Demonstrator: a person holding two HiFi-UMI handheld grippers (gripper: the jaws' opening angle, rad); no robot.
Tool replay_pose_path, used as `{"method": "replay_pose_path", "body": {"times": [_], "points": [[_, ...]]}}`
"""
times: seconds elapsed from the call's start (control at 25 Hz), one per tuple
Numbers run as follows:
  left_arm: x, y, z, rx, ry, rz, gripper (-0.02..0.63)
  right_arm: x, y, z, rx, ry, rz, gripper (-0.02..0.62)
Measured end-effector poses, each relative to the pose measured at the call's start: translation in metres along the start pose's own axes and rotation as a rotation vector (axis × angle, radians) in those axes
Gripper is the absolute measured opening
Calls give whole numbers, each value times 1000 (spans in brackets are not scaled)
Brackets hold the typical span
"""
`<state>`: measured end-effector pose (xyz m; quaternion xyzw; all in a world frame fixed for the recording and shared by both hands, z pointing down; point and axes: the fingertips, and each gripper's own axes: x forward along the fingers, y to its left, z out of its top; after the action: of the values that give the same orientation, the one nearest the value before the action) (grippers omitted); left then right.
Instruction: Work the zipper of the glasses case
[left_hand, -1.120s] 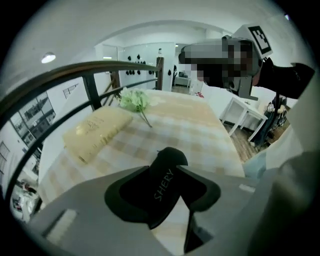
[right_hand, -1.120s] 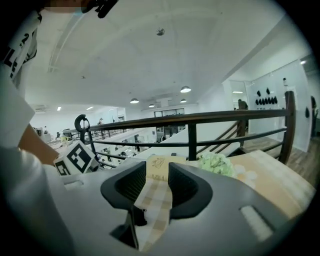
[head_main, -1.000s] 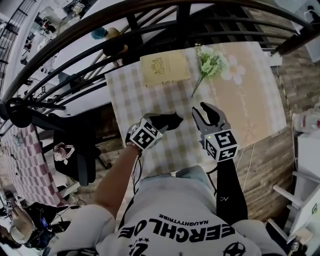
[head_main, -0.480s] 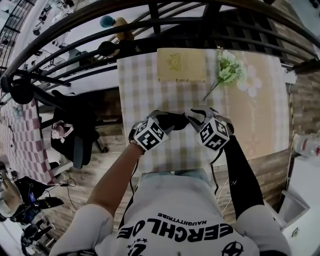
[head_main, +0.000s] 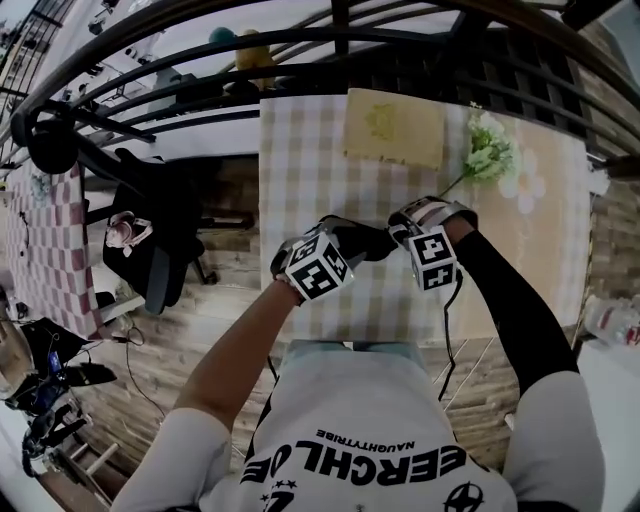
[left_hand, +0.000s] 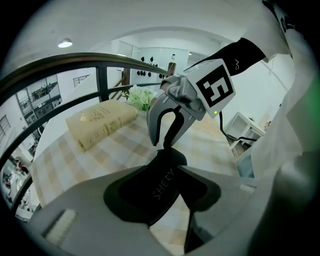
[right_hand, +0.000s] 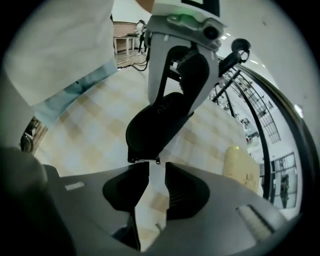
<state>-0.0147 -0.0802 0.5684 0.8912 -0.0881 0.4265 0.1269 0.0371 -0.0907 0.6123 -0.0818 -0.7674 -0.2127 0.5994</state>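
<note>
Head view looks down on the checked table (head_main: 300, 160), which spreads ahead of and beneath both tools. A cream book (head_main: 393, 127) lies on it well beyond the right gripper (head_main: 400, 235). A small bunch of pale flowers (head_main: 492, 152) lies past that gripper and off to its outer side. The person's bare left arm and dark-sleeved right arm bring the two tools close together over the near part of the cloth.

Between the tools is the black glasses case (head_main: 362, 240), held off the cloth. The left gripper (head_main: 345, 240) is clenched on it. In the left gripper view the case fills the space between the jaws, printed side up, and both pads press its flanks. Its narrow end sticks out past the jaw tips toward the other tool.

The right gripper points steeply down at that narrow end. In the right gripper view its jaws stand apart, with a strip of cloth showing through the gap. They have just been closing, yet neither pad presses on anything. The case hangs just ahead of the tips, gripped farther up by the left tool.

The small zipper pull (right_hand: 157, 160) dangles from the case's lower edge. It sits right at the mouth of the right jaws, in line with the gap. Whether a tip touches it cannot be told.
</note>
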Motion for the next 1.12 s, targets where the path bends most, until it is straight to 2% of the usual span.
{"method": "replay_pose_path", "body": {"times": [0.28, 0.4, 0.56, 0.6, 0.64, 0.8, 0.92, 1.12], "points": [[2, 0, 0, 3, 13, 5, 178, 18, -2, 9, -324, 19, 45, 104], [0, 0, 0, 3, 12, 4, 178, 18, 1, 11, -414, 28, 69, 71], [0, -1, 0, 6, 11, -3, 178, 16, 4, 12, -513, 30, 46, 75], [0, -1, 0, 7, 11, -3, 178, 16, 4, 11, -531, 30, 43, 103], [0, -1, 0, 7, 11, -4, 178, 16, 4, 12, -546, 31, 41, 97], [1, -2, 0, 10, 9, -7, 178, 12, 4, 10, -533, 54, 81, 54], [1, -1, 0, 6, 5, -7, 178, 8, 4, 6, -458, 59, 100, 32], [0, -1, 0, 6, 3, -11, 178, 1, 6, 3, -329, 63, 120, 31]]}}
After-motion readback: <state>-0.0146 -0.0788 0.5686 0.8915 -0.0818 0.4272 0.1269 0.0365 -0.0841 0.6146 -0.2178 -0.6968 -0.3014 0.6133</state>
